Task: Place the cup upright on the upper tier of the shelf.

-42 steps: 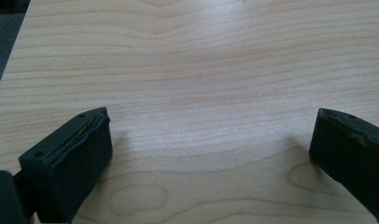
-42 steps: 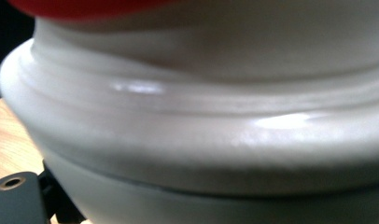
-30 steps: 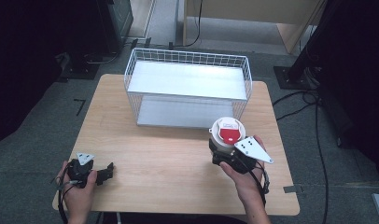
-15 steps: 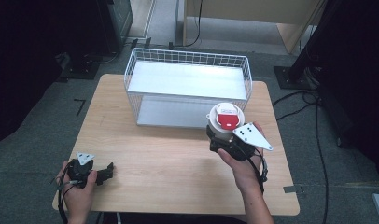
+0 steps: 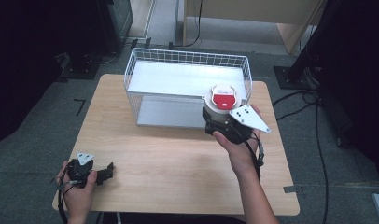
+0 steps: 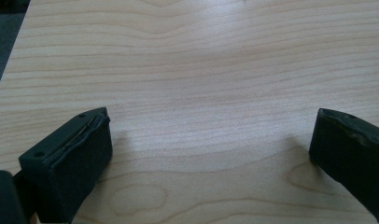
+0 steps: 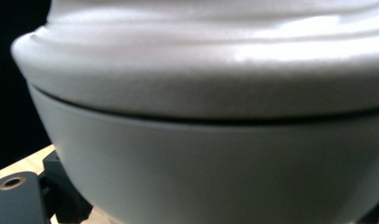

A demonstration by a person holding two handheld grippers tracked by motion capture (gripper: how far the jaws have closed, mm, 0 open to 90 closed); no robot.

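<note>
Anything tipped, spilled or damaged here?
Nothing stands out. The white lidded container with a red label sits upright in the right gripper, beside the white wire basket. The left gripper rests open on the wooden table.

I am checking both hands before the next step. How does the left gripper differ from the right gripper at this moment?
The left gripper rests low at the near left corner of the table, jaws wide apart with bare wood between them. The right gripper is raised beside the wire basket and is shut on the white container with a red lid part. Both are black, hand-held, and carry a grey plate.
</note>
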